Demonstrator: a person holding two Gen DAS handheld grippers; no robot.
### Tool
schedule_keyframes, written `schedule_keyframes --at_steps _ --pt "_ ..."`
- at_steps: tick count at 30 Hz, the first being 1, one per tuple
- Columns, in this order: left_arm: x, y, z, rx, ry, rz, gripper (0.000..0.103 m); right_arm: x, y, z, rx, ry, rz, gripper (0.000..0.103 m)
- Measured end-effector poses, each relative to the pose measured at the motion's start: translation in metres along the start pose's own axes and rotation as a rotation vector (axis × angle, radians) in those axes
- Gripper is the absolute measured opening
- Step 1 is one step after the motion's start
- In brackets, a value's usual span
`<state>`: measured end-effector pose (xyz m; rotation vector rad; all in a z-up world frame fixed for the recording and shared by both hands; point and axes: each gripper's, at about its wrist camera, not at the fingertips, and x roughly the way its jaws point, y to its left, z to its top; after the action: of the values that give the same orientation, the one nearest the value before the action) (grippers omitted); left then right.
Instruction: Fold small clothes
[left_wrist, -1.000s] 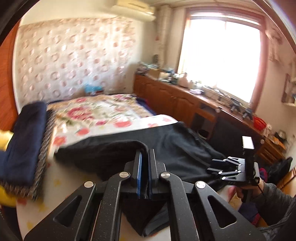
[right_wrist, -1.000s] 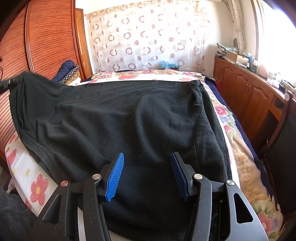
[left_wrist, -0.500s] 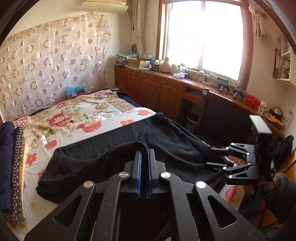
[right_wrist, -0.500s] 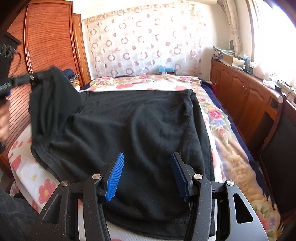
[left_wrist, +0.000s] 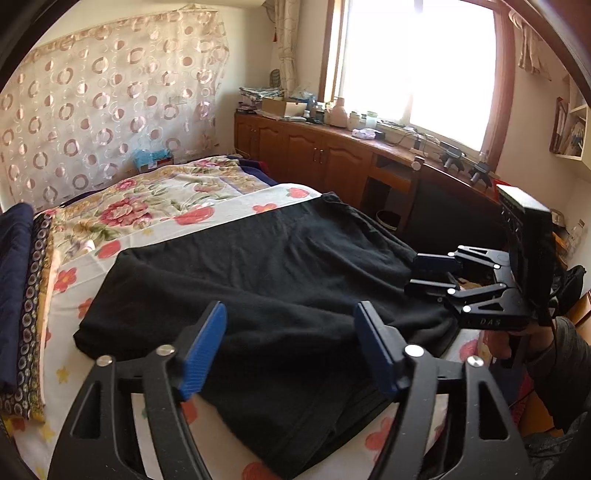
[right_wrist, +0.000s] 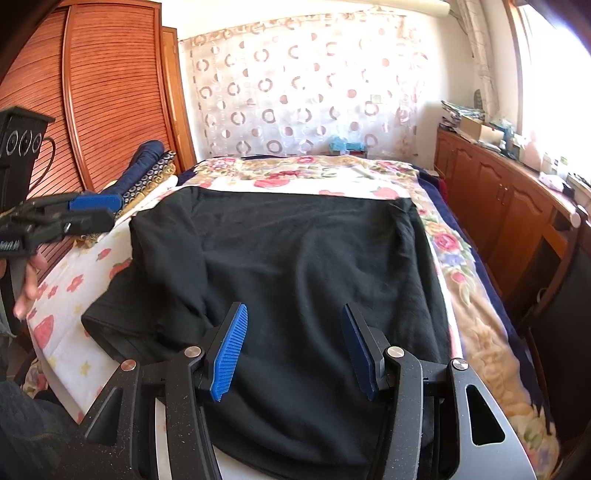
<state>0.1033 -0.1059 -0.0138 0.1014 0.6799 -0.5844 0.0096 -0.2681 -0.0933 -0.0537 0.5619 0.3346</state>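
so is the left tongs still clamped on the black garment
No, the left tongs are opening, their blue pads apart above the black garment, which lies on the bed.

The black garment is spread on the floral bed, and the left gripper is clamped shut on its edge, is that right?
Not quite. In the left wrist view the left gripper has its jaws opening, gripping nothing; the black garment lies loose on the floral bed beneath them.

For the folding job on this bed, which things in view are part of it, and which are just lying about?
Part of the job:
- black garment, spread on the bed
- left hand-held gripper, jaws opening, nothing between them
- right hand-held gripper, open over the garment

Lying about:
- stacked blankets
- blue box
- cluttered wooden cabinets
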Motion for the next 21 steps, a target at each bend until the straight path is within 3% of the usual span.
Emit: schedule_keyframes --at_steps 9,13,17,18,19,21 --pt "-0.017 0.044 -0.032 -0.114 -0.010 0.094 0.076 0.036 0.036 0.022 -0.102 0.034 0.087 0.055" --pt "-0.023 0.062 -0.044 -0.158 -0.011 0.130 0.076 0.056 0.059 0.026 -0.164 0.080 0.144 0.055" --pt "-0.026 0.074 -0.054 -0.194 -0.015 0.153 0.076 0.087 0.071 0.030 -0.225 0.143 0.146 0.055" --pt "-0.027 0.075 -0.055 -0.197 -0.016 0.156 0.076 0.094 0.072 0.032 -0.232 0.157 0.137 0.049" --pt "-0.028 0.076 -0.056 -0.200 -0.018 0.159 0.076 0.100 0.072 0.034 -0.241 0.167 0.137 0.033" --pt "-0.030 0.076 -0.058 -0.200 -0.020 0.162 0.076 0.106 0.075 0.038 -0.256 0.179 0.169 0.015"
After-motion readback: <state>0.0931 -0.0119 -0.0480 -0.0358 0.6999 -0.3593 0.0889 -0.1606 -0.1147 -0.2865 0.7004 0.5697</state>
